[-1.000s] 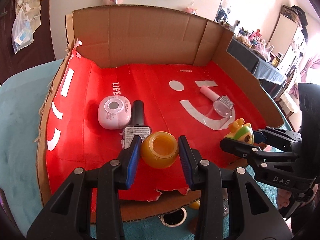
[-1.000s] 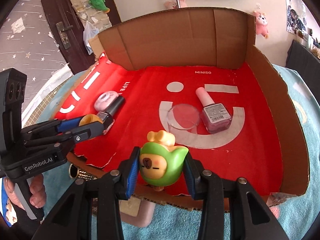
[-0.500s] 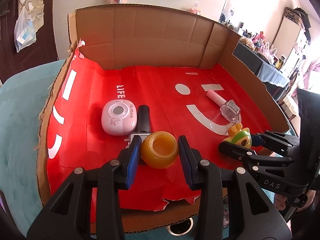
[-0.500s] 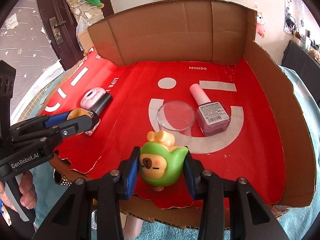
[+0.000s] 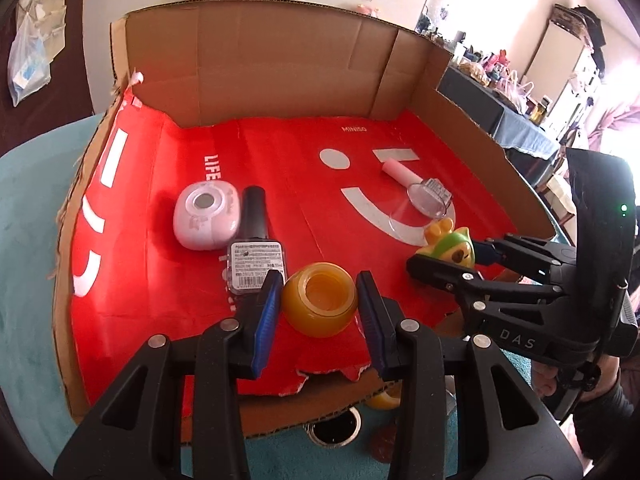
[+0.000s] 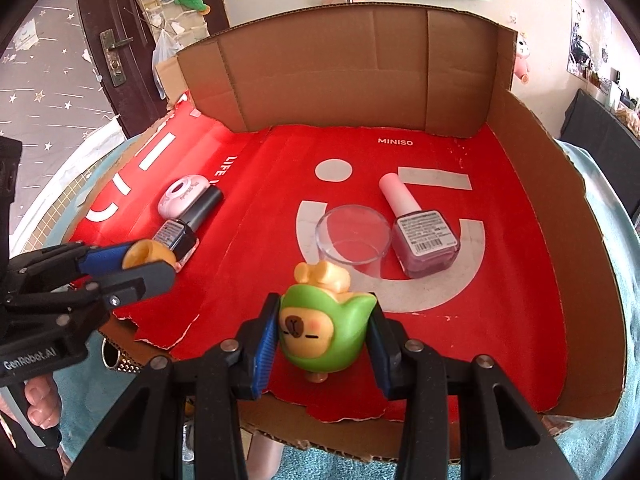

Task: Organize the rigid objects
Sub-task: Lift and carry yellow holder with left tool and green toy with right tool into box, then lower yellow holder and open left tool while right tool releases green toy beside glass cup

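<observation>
**Putting two toys into the box**

Holding a toy in each hand, we are over the front edge of the cardboard box (image 6: 580,272) with the red floor. To do this step well, we should lower each toy slowly until it sits flat on the red floor, then let go. We should pick bare spots, so nothing gets bumped.

Our left tongs (image 5: 316,304) are closed only a little way, squeezing the yellow pot (image 5: 320,304) from both sides. The pot is near the front of the box, just beside the dark bottle (image 5: 256,252), which lies next to the white case (image 5: 206,216).

Our right tongs (image 6: 322,334) are closed snugly on the green toy (image 6: 324,332). It is just in front of the clear cup (image 6: 354,240) and the pink bottle (image 6: 420,240), so it could knock the cup if we push forward.
</observation>
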Demonstrator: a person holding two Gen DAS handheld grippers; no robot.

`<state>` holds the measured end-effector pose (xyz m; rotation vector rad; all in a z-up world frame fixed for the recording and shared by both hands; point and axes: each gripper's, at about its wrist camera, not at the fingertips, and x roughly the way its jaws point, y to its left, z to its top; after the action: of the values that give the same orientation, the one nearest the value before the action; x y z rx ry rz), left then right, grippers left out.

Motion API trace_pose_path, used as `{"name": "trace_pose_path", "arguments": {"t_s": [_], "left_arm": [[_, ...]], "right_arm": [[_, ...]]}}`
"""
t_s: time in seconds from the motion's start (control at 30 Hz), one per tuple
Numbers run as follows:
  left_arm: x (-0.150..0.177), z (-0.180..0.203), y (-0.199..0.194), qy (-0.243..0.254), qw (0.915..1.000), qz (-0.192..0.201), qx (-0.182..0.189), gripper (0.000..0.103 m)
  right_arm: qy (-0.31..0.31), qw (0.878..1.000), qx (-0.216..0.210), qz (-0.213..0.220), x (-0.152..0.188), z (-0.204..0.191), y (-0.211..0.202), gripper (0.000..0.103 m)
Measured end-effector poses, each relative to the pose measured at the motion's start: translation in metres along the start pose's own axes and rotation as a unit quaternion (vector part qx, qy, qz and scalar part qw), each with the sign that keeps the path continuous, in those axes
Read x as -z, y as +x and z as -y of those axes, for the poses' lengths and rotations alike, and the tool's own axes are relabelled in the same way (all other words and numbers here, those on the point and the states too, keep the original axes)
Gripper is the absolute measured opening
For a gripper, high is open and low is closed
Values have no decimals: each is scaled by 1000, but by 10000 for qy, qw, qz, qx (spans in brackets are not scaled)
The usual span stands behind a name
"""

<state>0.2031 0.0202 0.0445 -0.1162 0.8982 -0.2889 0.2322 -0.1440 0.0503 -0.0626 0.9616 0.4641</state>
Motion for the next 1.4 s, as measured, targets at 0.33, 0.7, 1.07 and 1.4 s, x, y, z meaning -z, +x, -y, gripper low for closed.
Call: {"name": "trace_pose_path", "arguments": {"t_s": [0.33,0.7,1.07,1.4], "left_arm": [[10,6,-11,-81,9983,-74,567,36],[-2,-19,20,-387,9989,-228,133,36],[-16,-21,32,-362,9987,-83,-349,36],[-18,-22,33,-344,9986,-77,-392,36]], "right_arm": [[22,9999,-79,57,-3,2,0,43],[-22,10000,-40,33,-5,0,2,43],[7,9996,180,203,-14,2,6,43],[14,9993,353,153,-15,3,13,43]]}}
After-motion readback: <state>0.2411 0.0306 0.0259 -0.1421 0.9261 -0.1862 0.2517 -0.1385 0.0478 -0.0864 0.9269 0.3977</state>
